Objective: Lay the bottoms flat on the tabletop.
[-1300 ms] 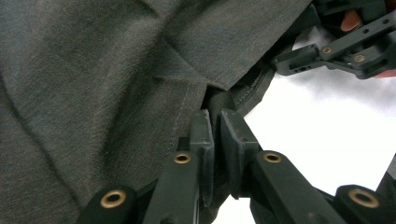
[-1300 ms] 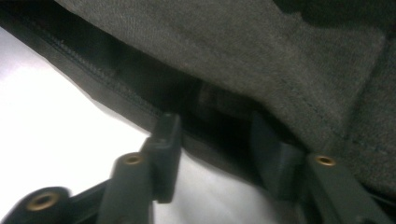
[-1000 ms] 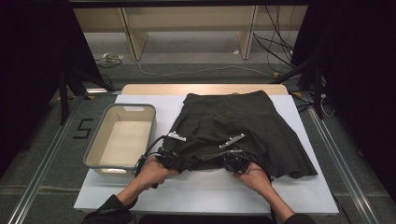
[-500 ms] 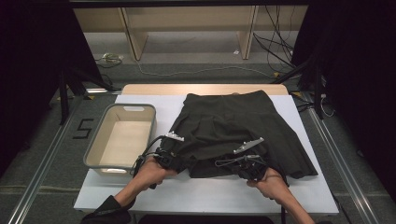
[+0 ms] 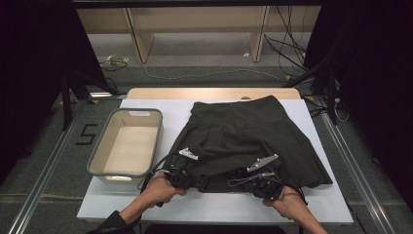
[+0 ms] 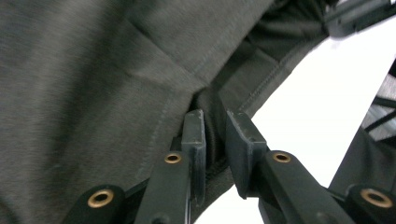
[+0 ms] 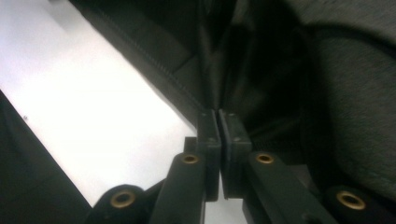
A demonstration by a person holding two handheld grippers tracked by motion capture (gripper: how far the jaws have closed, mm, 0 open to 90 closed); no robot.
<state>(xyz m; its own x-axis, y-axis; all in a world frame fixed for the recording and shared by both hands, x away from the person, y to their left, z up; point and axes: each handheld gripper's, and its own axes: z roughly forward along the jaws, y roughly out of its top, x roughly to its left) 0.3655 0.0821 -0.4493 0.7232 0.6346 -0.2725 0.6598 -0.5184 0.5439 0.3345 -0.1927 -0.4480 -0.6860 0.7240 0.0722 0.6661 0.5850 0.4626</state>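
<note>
Right now a dark pleated skirt lies spread on the white counter, hem toward the person. Left gripper is at the hem's left part, its jaws a narrow gap apart with a fold of hem fabric bunched between them; jaws have just been easing wider. Right gripper is at the hem's right part, jaws pressed together, pinching the skirt edge. Beige tub sits just left of the skirt.
</note>
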